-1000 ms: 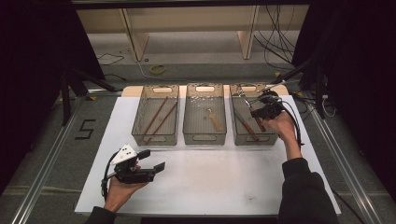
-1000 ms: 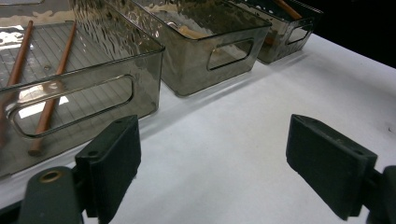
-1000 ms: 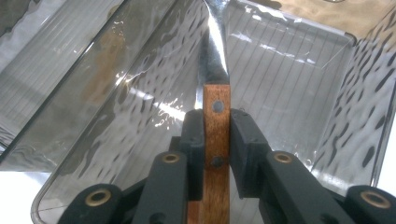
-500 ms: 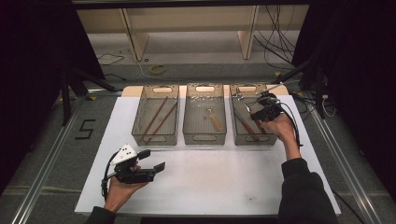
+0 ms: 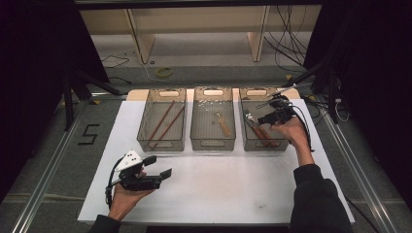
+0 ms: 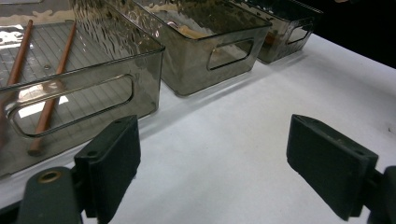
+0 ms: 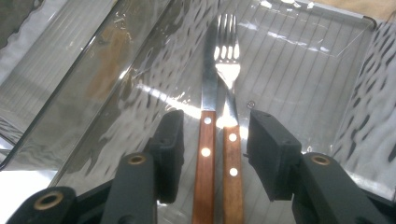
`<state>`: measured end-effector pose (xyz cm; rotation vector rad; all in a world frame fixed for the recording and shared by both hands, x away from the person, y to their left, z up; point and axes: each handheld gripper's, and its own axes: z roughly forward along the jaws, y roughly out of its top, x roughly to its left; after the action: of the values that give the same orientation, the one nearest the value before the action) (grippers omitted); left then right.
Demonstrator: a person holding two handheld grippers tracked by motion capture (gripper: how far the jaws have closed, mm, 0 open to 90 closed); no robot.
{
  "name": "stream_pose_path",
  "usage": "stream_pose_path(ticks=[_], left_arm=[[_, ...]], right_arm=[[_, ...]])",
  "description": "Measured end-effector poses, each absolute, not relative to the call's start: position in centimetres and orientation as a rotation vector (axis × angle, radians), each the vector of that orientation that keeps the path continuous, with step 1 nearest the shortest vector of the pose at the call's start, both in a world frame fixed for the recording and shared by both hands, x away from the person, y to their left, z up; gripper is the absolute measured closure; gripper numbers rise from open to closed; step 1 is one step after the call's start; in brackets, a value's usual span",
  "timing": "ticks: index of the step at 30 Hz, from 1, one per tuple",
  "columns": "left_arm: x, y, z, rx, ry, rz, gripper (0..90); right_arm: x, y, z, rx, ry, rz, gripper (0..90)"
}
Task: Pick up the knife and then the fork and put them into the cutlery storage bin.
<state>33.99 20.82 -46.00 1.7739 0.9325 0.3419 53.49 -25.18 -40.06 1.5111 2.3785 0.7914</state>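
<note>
At the near left corner of the white surface [image 5: 218,194], the left gripper [image 5: 158,166] is held idle, its jaws spread wide with nothing between them and only bare surface ahead; it is best kept there, clear of the bins.

Three clear bins are lined up along the far edge. Two long wooden chopsticks [image 5: 164,121] lie in the left bin [image 5: 160,143], and a wooden-handled utensil [image 5: 222,124] lies in the middle bin [image 5: 212,144].

In the right bin [image 5: 262,145], a fork [image 7: 229,60] and a knife [image 7: 208,93] with riveted wooden handles lie side by side on the ribbed floor. The right gripper [image 7: 215,140] is poised over their handles; its jaws have just been opening and now stand partly apart, the two handles between them but, as far as can be told, untouched by the pads.

The step in hand appears to be setting cutlery into this bin. It is done well if the gripper is lifted straight up, so that neither handle is dragged or tipped against the bin wall.
</note>
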Motion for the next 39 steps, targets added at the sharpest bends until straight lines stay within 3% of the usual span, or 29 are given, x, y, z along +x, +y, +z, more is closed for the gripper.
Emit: stream_pose_path(ticks=[19,39], left_arm=[[34.0,20.8,-46.0,1.774,0.933,0.341,17.0],[34.0,20.7,-46.0,1.782,0.932,0.334,17.0]], right_arm=[[50.9,-24.6,-38.6,1.431,2.347,0.969,41.9],[42.8,-22.4,-38.2,1.210,2.312,1.182,32.2]])
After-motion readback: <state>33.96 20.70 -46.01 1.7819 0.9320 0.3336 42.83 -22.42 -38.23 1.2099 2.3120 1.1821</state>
